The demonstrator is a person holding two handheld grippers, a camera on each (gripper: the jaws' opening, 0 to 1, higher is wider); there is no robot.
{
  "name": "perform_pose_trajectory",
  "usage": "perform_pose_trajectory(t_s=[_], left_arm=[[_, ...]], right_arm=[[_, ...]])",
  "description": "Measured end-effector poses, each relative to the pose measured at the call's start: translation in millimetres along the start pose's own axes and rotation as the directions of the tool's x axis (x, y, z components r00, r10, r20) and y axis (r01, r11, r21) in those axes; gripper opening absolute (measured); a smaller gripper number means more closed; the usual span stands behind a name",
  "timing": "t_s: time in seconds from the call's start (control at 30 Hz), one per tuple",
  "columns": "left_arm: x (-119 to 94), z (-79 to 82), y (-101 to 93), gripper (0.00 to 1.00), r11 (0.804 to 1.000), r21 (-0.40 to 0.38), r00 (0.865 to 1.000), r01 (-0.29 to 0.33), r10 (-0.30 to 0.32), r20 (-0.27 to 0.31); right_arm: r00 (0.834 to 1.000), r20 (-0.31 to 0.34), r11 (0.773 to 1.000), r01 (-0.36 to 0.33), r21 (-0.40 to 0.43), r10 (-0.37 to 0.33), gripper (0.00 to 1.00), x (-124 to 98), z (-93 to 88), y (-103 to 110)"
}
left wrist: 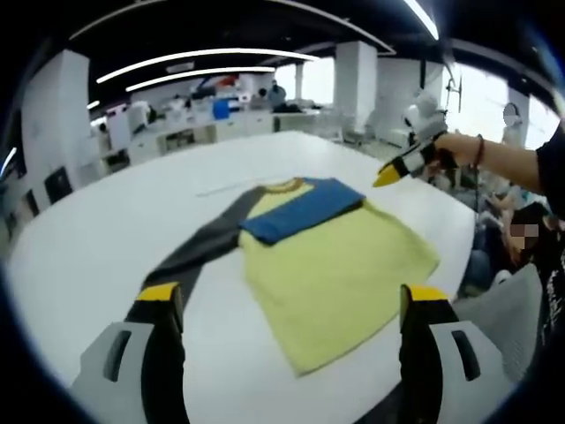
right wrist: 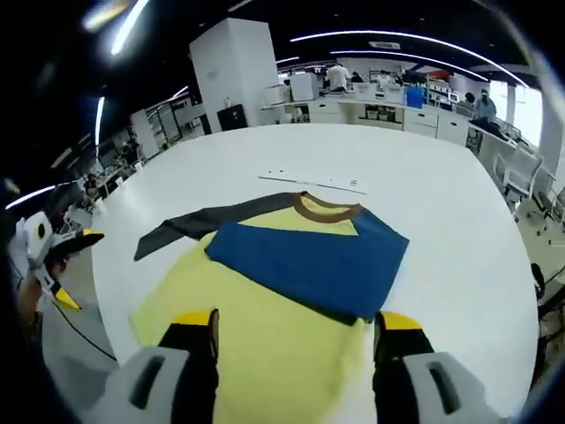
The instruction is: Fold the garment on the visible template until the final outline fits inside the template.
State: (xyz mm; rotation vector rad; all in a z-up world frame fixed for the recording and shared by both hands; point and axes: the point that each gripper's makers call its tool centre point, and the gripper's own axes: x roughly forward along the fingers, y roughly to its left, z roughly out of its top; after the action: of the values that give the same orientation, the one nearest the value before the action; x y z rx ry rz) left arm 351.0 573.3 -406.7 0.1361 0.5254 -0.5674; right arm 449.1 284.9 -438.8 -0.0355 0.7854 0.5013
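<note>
- Garment [left wrist: 331,274] is lying flat on the white table [left wrist: 97,238] in front of me: a yellow shirt with a brown collar, one blue sleeve folded across its chest, and one dark grey sleeve stretching out sideways onto the bare tabletop.
- In the right gripper view, the shirt [right wrist: 265,327] is sitting just past my jaws, with the blue sleeve [right wrist: 309,261] crossing the body and the grey sleeve [right wrist: 207,221] pointing away to the left.
- A thin white strip [right wrist: 313,181] is lying on the table just beyond the collar, apart from the shirt.
- My left gripper [left wrist: 291,305] is hovering above the table with its jaws standing wide apart, holding nothing; the grey sleeve is ending near one yellow tip.
- My right gripper [right wrist: 296,327] is hanging over the shirt's lower part, jaws wide, gripping nothing.
- In the left gripper view, my right gripper [left wrist: 402,166] is showing beyond the shirt's far side in my hand [left wrist: 455,148].
- Office desks [right wrist: 388,106] and people are standing in the room behind.
</note>
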Motion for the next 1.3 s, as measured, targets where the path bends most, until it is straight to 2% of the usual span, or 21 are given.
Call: perform_pose_trajectory(t_s=[0.3,0.5,0.77,0.93,1.07,1.2,1.3], left_arm=[[-3,-3.6,14.9,0.99,0.999,-0.021,1.0,-0.03,0.03,-0.005],[-7,-6.4,27.8,0.99,0.998,-0.03,0.998,-0.06,0.06,-0.01],[-8,-13.2,46.1,0.99,0.995,-0.04,0.996,-0.091,0.09,-0.027],[-9,-21.5,65.7,0.98,0.991,-0.065,0.993,-0.116,0.113,-0.04],[-9,-24.8,76.9,0.96,0.989,-0.073,0.991,-0.129,0.126,-0.037],[-6,-27.3,91.6,0.95,0.984,-0.114,0.99,-0.138,0.137,-0.015],[-5,-31.0,102.2,0.94,0.981,-0.108,0.987,-0.159,0.157,-0.021]], right_arm=[[1.0,-0.005,1.0,0.028,-0.003,-0.028,0.72,-23,-24.5,-2],[0.999,-0.013,0.998,0.049,-0.051,-0.049,0.74,-36,-35.9,-4],[1.0,0.005,0.999,0.014,-0.039,-0.014,0.76,-53,-47.8,4],[1.0,0.005,0.999,0.003,-0.036,-0.003,0.78,-64,-60.2,8],[1.0,0.012,1.0,-0.006,-0.03,0.007,0.81,-71,-66.5,10],[0.999,0.029,0.999,-0.013,-0.029,0.014,0.85,-79,-70.0,13],[0.999,0.05,0.999,-0.017,-0.044,0.019,0.87,-84,-69.9,17]])
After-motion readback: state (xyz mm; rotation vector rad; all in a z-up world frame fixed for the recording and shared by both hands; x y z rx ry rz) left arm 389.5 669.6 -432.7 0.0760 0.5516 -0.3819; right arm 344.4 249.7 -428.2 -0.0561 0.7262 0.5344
